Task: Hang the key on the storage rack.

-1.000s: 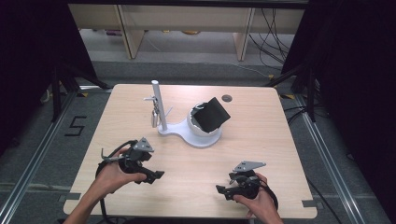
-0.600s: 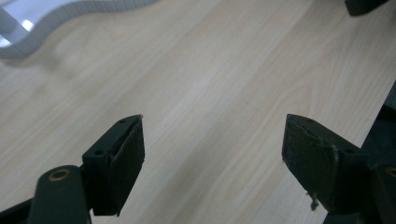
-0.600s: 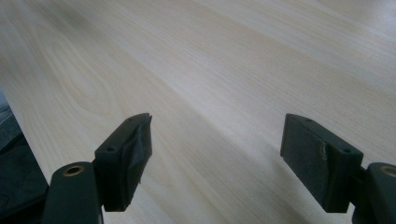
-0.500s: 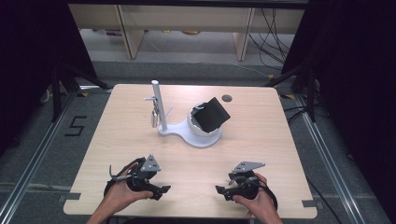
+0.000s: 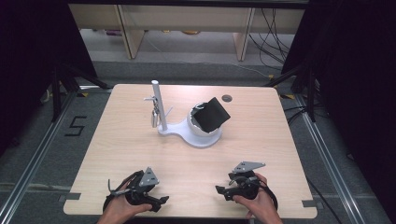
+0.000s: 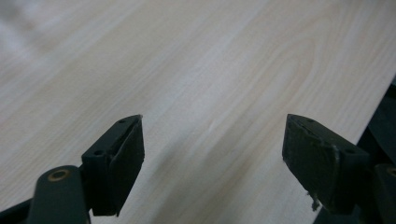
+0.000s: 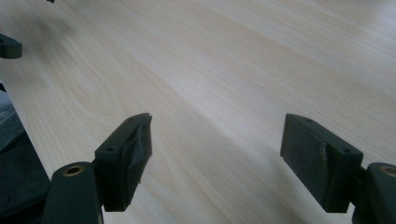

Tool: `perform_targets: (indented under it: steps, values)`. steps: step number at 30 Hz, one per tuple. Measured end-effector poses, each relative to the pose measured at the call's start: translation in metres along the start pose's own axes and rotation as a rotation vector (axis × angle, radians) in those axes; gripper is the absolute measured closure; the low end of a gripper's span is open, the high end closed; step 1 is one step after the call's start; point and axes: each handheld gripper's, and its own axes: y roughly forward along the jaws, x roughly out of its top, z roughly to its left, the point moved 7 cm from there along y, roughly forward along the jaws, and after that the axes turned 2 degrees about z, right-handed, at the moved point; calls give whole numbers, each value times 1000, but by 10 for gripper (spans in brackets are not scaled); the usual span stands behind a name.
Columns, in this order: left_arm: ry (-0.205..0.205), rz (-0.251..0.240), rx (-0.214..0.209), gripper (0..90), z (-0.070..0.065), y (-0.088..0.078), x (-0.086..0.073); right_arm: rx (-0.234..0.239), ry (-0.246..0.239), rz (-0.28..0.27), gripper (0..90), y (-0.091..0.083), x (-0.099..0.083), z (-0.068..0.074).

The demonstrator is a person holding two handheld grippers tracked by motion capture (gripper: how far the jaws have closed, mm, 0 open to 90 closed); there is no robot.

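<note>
Both claws sit low at the near edge of the desk (image 5: 140, 154) with nothing in them. Left claw (image 5: 161, 201) is in the person's left hand (image 5: 119, 212), tips pointing toward the right claw. In the left gripper view its jaws are spread wide with only bare wood grain between them, and the pads (image 6: 128, 158) look a bit worn. Right claw (image 5: 220, 190) is in the right hand (image 5: 257, 203), tips pointing back toward the left one, so the two pretty much face each other across a stretch of bare desk. The right gripper view gives the same deal: jaws gaping, pads (image 7: 140, 144) touching nothing, just light wood under them. A grey three-cornered plate tops each one.

Closest thing to either claw is the white stand (image 5: 189, 135), well beyond both of them around the middle of the desk and roughly between them side to side. It has an upright white post (image 5: 159, 105) on the left claw's side with a small metal piece (image 5: 153, 116) hanging off it, and a black square object (image 5: 211, 114) propped tilted in the round cup on the right claw's side. Just past that is a small round hole (image 5: 227, 98) in the desk top. Further back are cables on the floor.
</note>
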Motion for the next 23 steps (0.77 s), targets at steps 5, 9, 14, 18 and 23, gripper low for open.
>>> perform_targets:
  steps: [5, 9, 14, 18, 23]
  values:
    - [-35, -6, 9, 193, -2, 1, -9, 1, -11, -3, 257, 1, 0, 1]
    - [-22, 3, 0, 193, -7, 2, -15, 2, -13, 2, 257, 1, 0, 1]
    - [-37, 10, -19, 193, -11, 5, -21, 1, -14, 2, 257, 1, 0, 2]
    - [-38, 13, -11, 193, -11, 5, -23, 4, -12, -20, 257, 3, 1, 3]
    - [-37, 15, -20, 193, -12, 7, -24, 4, -18, -4, 257, 2, 1, 3]
